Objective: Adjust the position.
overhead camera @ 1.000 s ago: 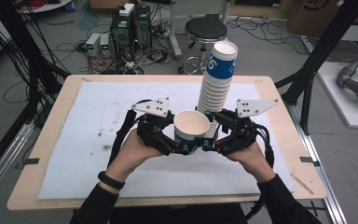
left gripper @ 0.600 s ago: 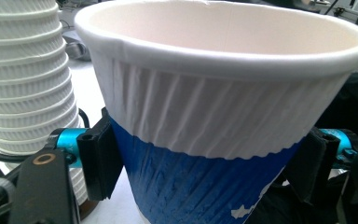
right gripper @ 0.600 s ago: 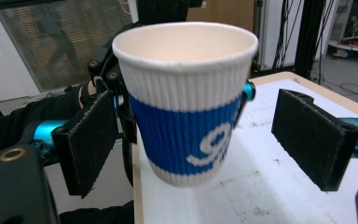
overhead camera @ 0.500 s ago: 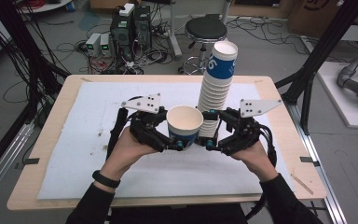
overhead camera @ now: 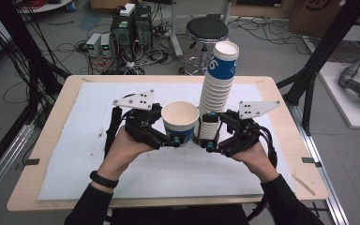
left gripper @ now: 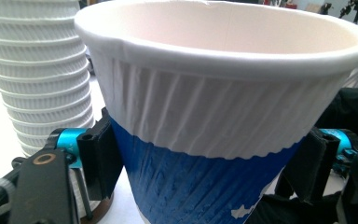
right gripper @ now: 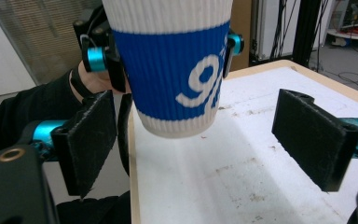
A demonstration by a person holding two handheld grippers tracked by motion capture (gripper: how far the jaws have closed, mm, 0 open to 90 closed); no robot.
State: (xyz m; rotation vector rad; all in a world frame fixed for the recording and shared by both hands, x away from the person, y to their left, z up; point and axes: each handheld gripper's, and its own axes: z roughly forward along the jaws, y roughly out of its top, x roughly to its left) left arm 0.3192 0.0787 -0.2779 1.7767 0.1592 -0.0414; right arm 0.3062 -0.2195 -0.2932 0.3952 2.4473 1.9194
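A single paper cup [overhead camera: 180, 123], white above and blue below, was clamped between the jaws of the left gripper [overhead camera: 174, 139]; in the left gripper view both black pads were pressed against the blue band of the cup [left gripper: 223, 140], which was held upright and lifted clear of the table, as the right gripper view showed by the gap under its base [right gripper: 172, 70]. The right gripper [overhead camera: 209, 140] was seen released: its jaws had just been opening, and in its own view they stood wide apart with nothing between the pads, the held cup hanging farther off beyond them. One tall stack of cups [overhead camera: 217, 91] was counted, standing just beside the held cup on the side of the right gripper, with its ribbed white rims nested one over another; roughly ten rims could be made out in the left gripper view [left gripper: 37, 70], though an exact count could not be settled. The stack's foot was set close against the right gripper's jaws. Everything was placed on one white mat [overhead camera: 98, 131] spread over a wooden table [overhead camera: 281, 98]. Two hands were in view: the left hand [overhead camera: 122, 152], with a dark band at the wrist, and the right hand [overhead camera: 253, 157]. Beyond the stack, off the table, one round black stool [overhead camera: 207, 30] was seen, with boxes of electronics [overhead camera: 131, 23] and loose cables on the floor farther along.
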